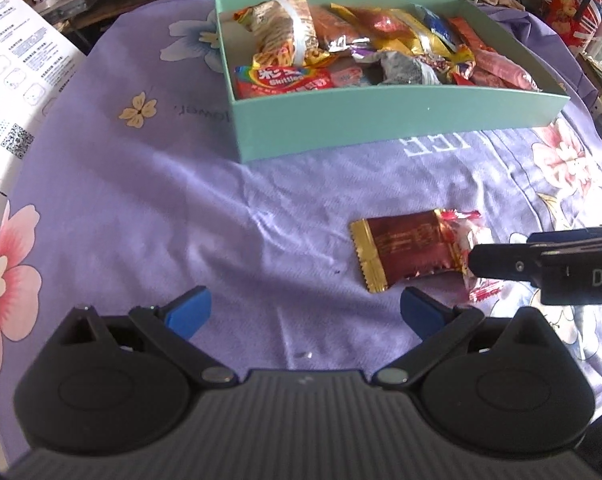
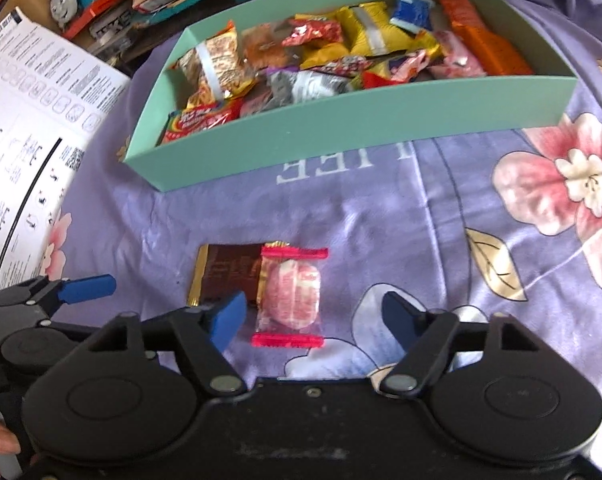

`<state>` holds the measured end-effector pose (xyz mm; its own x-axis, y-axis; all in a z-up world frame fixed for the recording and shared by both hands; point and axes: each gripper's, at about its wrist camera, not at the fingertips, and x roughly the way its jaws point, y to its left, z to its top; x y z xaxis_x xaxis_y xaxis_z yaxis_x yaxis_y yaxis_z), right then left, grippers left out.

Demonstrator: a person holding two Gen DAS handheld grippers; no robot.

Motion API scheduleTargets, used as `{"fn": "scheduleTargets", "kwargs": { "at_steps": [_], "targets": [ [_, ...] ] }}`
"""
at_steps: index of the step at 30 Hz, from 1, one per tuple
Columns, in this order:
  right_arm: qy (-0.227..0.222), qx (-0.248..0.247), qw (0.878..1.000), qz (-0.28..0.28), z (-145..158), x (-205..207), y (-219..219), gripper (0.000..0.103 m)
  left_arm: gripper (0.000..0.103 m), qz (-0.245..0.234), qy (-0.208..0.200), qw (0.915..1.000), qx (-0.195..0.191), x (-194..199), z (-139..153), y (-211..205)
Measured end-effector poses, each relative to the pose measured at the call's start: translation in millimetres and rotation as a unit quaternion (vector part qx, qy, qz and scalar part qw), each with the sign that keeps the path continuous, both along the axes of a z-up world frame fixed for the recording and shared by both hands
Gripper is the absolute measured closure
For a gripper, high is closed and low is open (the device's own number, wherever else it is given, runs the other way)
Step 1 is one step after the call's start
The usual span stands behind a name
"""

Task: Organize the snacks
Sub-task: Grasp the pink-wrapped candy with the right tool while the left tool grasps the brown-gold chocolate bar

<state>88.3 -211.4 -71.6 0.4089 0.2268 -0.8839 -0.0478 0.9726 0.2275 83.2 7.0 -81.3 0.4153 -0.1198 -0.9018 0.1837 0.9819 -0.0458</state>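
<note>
Two loose snacks can be counted on the lilac flower-print cloth (image 1: 141,208) in front of the one mint-green cardboard box (image 1: 381,120): a dark red foil packet with gold crimped ends (image 1: 405,248) and a clear-wrapped pink-and-white candy with red sealed ends (image 2: 291,298). In the right wrist view the candy is seen lying partly over the right edge of the red packet, so the two are touching. The box itself is packed with a jumble of wrappers, too tangled to be counted properly, though one red Skittles bag (image 1: 283,80) is easily read in the near left corner, with Chinese characters above the brand name. A noodle-snack pack with a clear window (image 1: 285,28) is leaned beside it. "LEE" is printed upside down on the cloth just below the box, and part of another word, something like "flower", is made out further left. A white printed instruction sheet with a QR code (image 1: 17,80) is laid off the left edge. The left tongs (image 1: 305,312) are held wide open over bare cloth, with nothing between them. The right tongs (image 2: 315,320) are parted too, set either side of the pink candy, which is not touched by the pads. "DA" is read on the right tool's side in the left view.
</note>
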Motion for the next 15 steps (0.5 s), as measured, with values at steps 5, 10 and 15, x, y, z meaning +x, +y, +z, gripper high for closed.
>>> {"fn": "scheduleTargets", "kwargs": {
  "at_steps": [5, 10, 15],
  "targets": [
    [-0.004, -0.009, 1.000, 0.019, -5.4, 4.1, 7.5, 0.055, 0.000, -0.009, 0.003, 1.0000, 0.002, 3.0, -3.6, -2.9],
    [-0.022, -0.038, 0.999, 0.018, -5.0, 7.5, 2.4, 0.069, 0.000, -0.030, 0.003, 0.9995, 0.009, 9.3, -5.8, -15.2],
    [-0.024, -0.041, 0.999, -0.017, -5.1, 9.4, -27.2, 0.069, 0.000, -0.080, -0.013, 0.9964, 0.023, 17.8, -2.5, -43.2]
  ]
}}
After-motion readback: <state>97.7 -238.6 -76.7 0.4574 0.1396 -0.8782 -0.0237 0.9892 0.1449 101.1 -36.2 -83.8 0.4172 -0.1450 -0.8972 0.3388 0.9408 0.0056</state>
